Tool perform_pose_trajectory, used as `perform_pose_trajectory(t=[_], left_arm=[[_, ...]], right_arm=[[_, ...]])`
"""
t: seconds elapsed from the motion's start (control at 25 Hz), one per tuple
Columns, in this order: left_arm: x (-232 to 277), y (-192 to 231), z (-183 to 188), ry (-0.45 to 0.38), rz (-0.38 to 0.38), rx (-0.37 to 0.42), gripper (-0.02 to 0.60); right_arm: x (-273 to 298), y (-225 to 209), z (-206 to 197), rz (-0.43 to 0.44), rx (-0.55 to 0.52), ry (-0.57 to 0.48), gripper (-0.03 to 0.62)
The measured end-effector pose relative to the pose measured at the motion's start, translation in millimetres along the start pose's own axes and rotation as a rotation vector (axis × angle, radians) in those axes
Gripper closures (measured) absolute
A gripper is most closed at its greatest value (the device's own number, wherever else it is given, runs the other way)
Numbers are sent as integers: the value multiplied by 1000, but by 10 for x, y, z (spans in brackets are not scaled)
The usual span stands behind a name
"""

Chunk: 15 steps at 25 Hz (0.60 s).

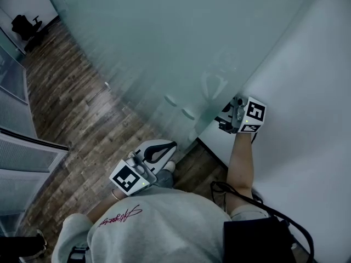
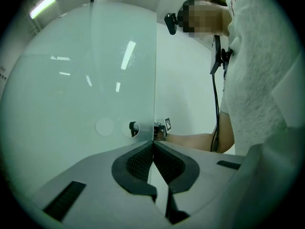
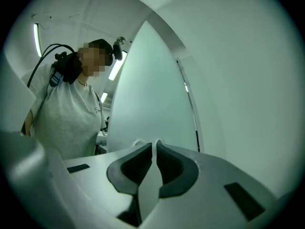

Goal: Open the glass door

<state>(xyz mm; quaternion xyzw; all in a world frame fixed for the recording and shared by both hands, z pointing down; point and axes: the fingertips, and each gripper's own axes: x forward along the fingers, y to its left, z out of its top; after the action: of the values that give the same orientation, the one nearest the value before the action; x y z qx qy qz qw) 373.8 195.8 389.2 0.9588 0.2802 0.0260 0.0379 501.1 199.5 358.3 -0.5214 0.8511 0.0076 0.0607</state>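
Note:
The frosted glass door (image 1: 164, 48) fills the top of the head view, and its free edge meets the white wall. My right gripper (image 1: 226, 118) is held out at that edge, close to two round fittings (image 1: 171, 100) on the glass. In the right gripper view its jaws (image 3: 155, 147) stand with only a thin slit between them, pointing at the door (image 3: 147, 94). The fittings (image 3: 138, 142) sit just past the tips, and any contact there is hidden. My left gripper (image 1: 171, 146) hangs low by the body, shut and empty (image 2: 153, 144). It faces the door's edge, a dark knob (image 2: 134, 128) and the right gripper (image 2: 159, 130).
A white wall (image 1: 307, 92) runs along the right, close beside my right arm. Wooden floor (image 1: 77, 108) stretches left, with glass partitions (image 1: 22, 163) at the left edge and an office chair (image 1: 24, 26) far back. A black cable (image 1: 263, 207) hangs by the person's waist.

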Motion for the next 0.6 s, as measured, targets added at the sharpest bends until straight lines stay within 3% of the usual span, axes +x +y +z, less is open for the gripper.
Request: perform_pose_trajectory(t=[0.4, 0.6], left_arm=[[98, -175, 37, -39, -19, 10, 569], [98, -237, 112, -58, -16, 21, 569]], right_arm=[[-377, 522, -55, -96, 22, 4, 566], [-372, 792, -161, -90, 33, 47, 568]])
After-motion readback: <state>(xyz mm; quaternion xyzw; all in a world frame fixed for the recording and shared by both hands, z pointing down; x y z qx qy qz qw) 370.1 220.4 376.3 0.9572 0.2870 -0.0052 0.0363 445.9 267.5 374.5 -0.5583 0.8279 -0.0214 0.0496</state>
